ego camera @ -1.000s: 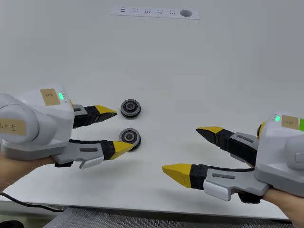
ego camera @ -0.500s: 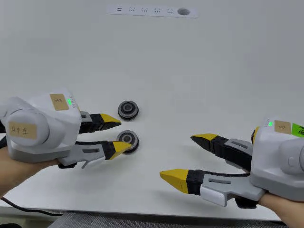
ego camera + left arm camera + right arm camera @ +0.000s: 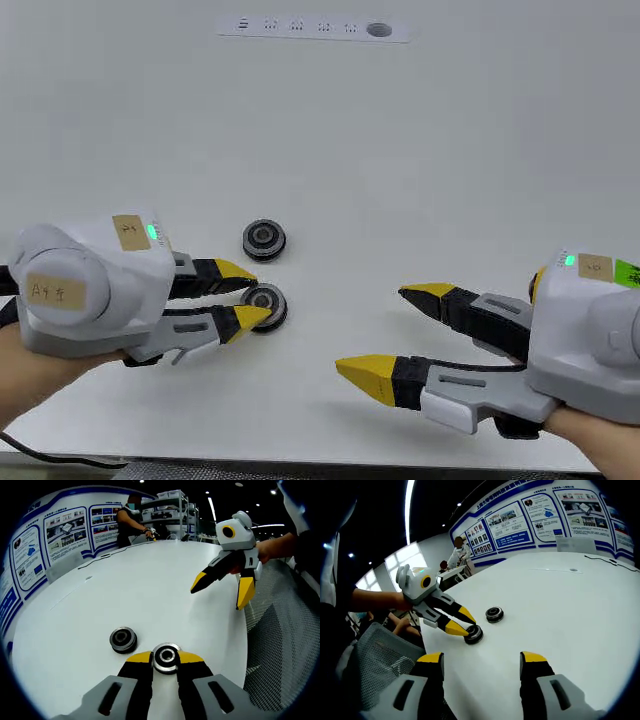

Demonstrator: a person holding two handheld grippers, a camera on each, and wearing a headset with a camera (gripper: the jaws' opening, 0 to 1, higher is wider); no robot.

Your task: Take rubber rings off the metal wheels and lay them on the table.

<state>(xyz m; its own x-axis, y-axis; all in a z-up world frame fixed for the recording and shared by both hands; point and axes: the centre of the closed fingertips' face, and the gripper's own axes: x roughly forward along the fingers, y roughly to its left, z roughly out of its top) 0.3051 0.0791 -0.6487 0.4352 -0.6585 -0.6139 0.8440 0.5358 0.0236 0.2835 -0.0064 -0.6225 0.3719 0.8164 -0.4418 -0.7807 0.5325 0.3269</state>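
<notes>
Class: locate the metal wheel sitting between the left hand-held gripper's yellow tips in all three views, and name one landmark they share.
Head view: nearer wheel, lower left of centre, between the left hand-held gripper tips.
Left gripper view: bottom centre, between that view's own jaws.
Right gripper view: left of centre, at the other gripper's tips.
Shared landmark: the second wheel lying beside it.
</notes>
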